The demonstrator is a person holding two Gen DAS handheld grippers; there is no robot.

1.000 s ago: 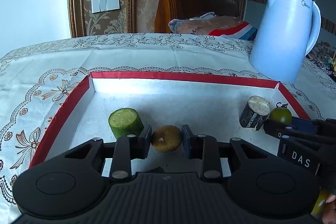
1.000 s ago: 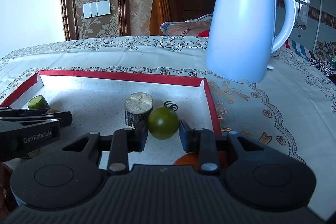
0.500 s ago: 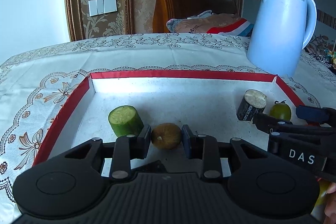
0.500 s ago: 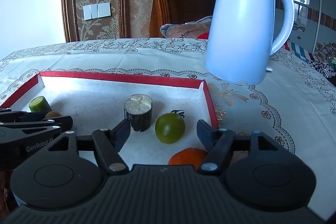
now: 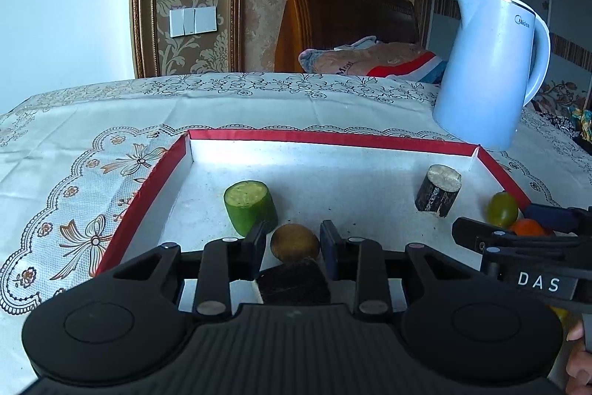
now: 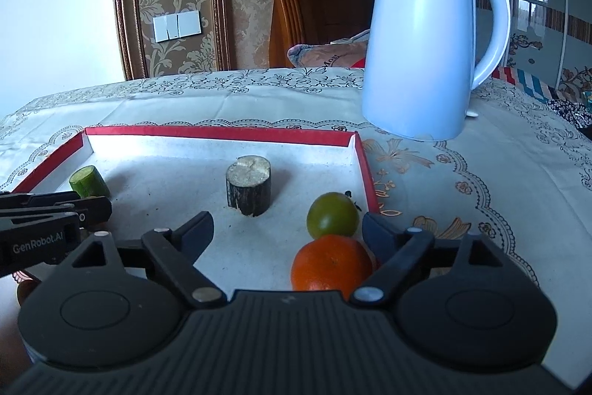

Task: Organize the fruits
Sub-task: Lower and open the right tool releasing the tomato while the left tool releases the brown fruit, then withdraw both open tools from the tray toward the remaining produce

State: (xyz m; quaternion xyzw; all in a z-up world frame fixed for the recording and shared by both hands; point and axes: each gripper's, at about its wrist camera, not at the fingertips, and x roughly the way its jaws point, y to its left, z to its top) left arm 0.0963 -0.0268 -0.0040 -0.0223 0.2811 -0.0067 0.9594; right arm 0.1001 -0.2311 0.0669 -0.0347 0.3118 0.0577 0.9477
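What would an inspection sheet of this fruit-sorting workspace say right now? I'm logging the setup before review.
Surface: patterned tablecloth with the red-rimmed tray on it.
Job's things: in the tray, cucumber piece, kiwi, dark cut stub, green tomato and orange near the right rim.
Clutter: white kettle standing on the cloth, outside the tray.
Grippers: left gripper with fingers on both sides of the kiwi, contact unclear; right gripper open, holding nothing.
Cables: nothing seen.
Surroundings: wooden headboard, wall switches, folded bedding.
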